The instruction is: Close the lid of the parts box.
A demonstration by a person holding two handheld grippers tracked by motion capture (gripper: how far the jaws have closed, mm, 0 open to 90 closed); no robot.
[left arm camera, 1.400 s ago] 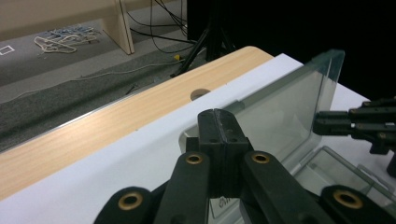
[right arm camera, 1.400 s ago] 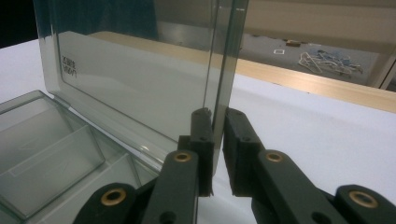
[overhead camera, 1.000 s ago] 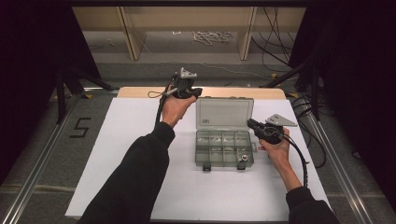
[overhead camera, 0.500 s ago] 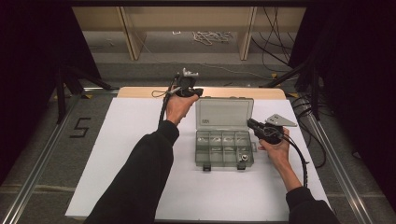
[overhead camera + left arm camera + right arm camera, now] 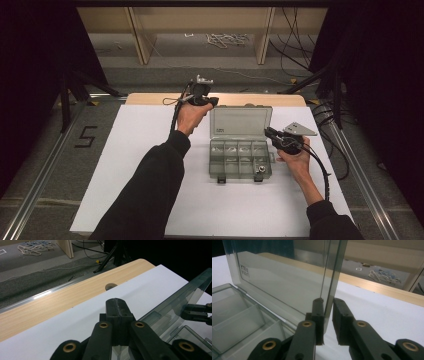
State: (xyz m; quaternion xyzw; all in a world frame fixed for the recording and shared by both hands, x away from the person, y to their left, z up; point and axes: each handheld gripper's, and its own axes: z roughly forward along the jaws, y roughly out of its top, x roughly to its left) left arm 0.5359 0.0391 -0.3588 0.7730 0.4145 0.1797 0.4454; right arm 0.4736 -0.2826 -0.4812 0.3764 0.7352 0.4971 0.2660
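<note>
Clear lid (image 5: 287, 272) edge sits between slightly parted right hand-held gripper (image 5: 327, 307) jaws.

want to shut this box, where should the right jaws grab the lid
Grip the lid by its free side edge, coming in from the box's right. It stands about upright on its hinge, so that thin clear edge is exposed. In the right gripper view the right gripper already straddles that edge low down, near the hinge, jaws apart. The compartment box lies flat below.

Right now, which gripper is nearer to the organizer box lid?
Right. The right gripper straddles the open lid's side edge; the left gripper, shut, hangs just off its far left corner.
</note>
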